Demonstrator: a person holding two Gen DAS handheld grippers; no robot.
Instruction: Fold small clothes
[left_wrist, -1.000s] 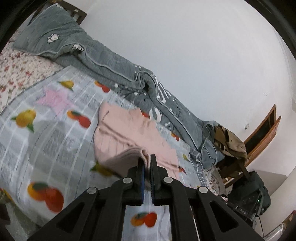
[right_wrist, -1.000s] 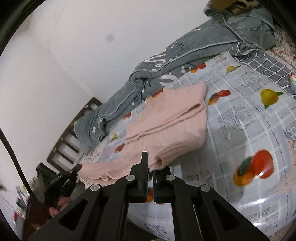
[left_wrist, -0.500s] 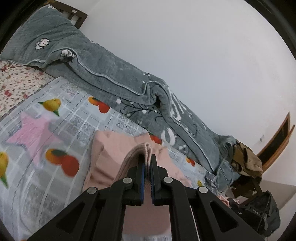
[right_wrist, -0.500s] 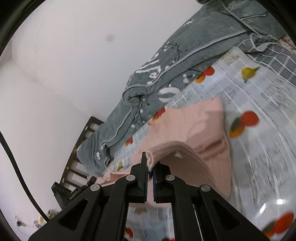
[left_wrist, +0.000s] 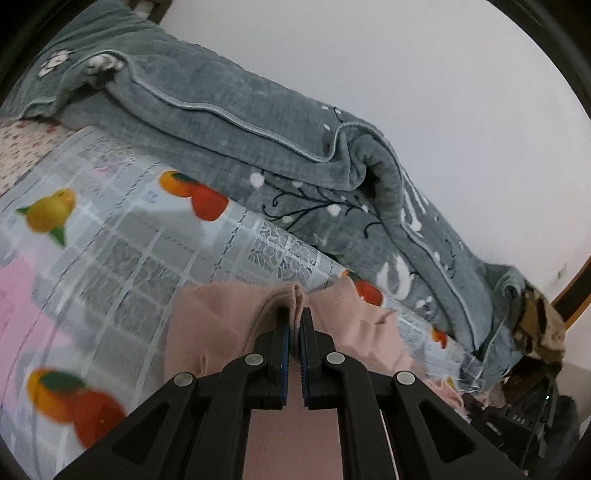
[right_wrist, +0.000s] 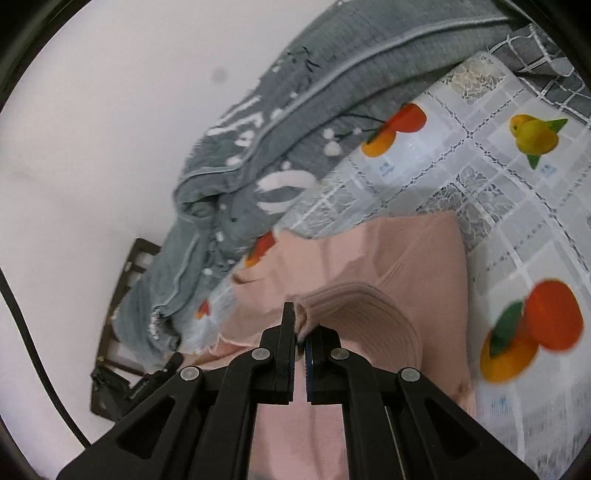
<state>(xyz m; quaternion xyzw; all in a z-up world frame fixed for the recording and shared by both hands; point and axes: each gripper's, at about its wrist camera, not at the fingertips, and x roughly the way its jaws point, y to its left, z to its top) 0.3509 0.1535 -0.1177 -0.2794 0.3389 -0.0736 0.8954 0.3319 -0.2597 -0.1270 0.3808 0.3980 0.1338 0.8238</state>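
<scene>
Both grippers are clamped on the ribbed hem of one pink knit garment (left_wrist: 207, 332); the left gripper (left_wrist: 293, 317) has its two black fingers nearly together, a bunched fold of pink fabric pinched between the blue pads and poking up just past the tips; the right gripper (right_wrist: 301, 325) likewise pinches a rolled edge of the same garment (right_wrist: 388, 266), the hem curving away to its right in stacked ribs; from each camera the garment spreads out ahead of and beneath the fingers, its far part lying flat on the bed, its near part lifted in the grip; the bed is covered by a grey-and-white checked sheet (left_wrist: 122, 258) printed with oranges and yellow fruit; beyond the garment, along the white wall (left_wrist: 424, 74), a grey quilted blanket (left_wrist: 258, 133) with white and black motifs lies heaped in a long ridge; in the left view a brown patterned cloth (left_wrist: 543, 328) sits at the blanket's far end; in the right view a dark wooden bed frame (right_wrist: 125, 288) shows past the blanket.
</scene>
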